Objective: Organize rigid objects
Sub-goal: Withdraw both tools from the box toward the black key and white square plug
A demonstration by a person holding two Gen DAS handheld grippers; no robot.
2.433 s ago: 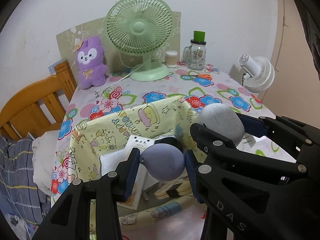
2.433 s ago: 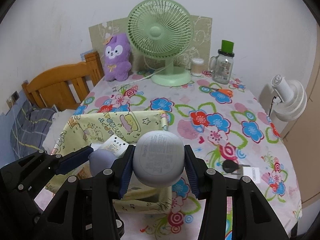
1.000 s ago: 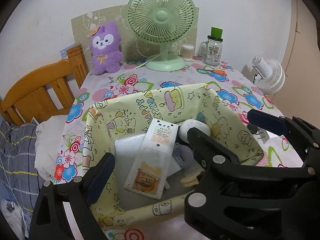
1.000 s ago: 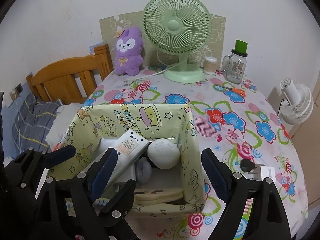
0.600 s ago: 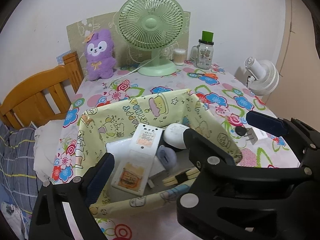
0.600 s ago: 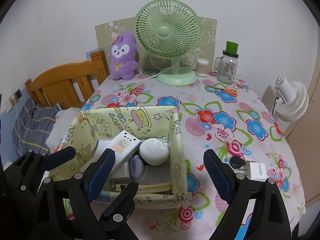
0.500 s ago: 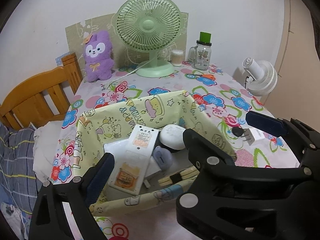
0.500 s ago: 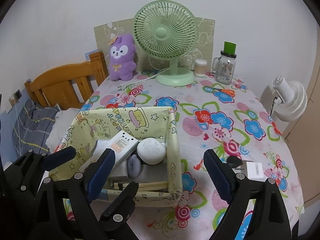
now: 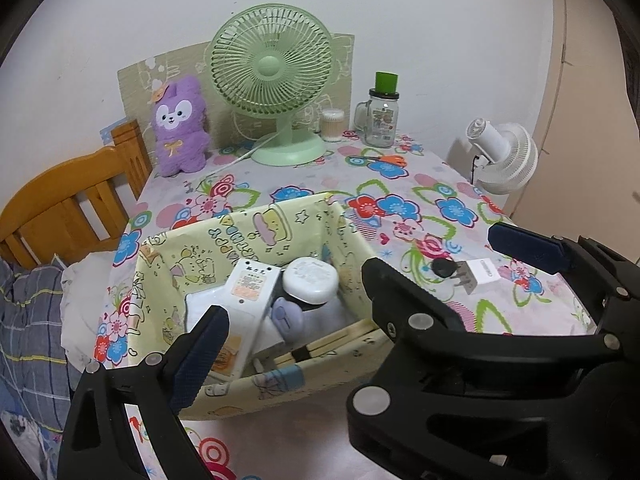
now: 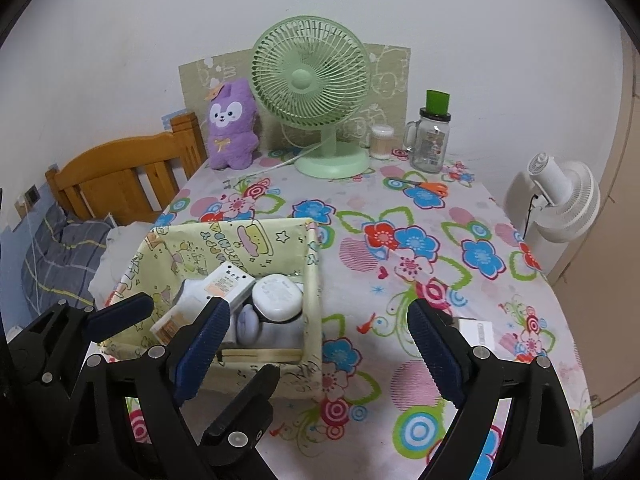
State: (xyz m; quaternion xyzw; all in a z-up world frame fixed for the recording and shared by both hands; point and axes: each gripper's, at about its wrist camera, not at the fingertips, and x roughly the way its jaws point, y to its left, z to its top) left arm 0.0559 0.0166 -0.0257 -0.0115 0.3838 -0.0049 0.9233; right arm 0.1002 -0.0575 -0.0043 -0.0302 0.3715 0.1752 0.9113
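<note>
White wall stands behind a table [image 10: 440,280] with a bright flower cloth on it.

Near the front edge of the table sits a soft yellow box [image 10: 312,280] with cartoon pictures. Inside it lie a long white remote [image 9: 248,296], a round white case [image 9: 310,285] and a small purple-grey lump [image 9: 286,316], all close together. Flat wooden sticks [image 10: 260,354] lie along the box's near wall.

To the right of the box, on the cloth, lies a white plug with a black cap [image 9: 468,274].

Both grippers hang over the near side of the table. The left gripper [image 9: 294,302] has its blue pads spread wide apart with nothing gripped. The right gripper [image 10: 316,342] is spread wide too, and it holds nothing.

At the back of the table stands a green fan [image 10: 316,96]. A purple plush bunny [image 10: 232,126] sits left of it. On the fan's right are a small tub of cotton buds [image 10: 382,142] and a glass jar with a green lid [image 10: 432,138]. Orange scissors [image 10: 424,187] lie in front of the jar.

Past the table's right side stands a white fan [image 10: 560,196]. On the left is a wooden bed frame [image 10: 120,176] with a grey checked blanket [image 10: 56,256].
</note>
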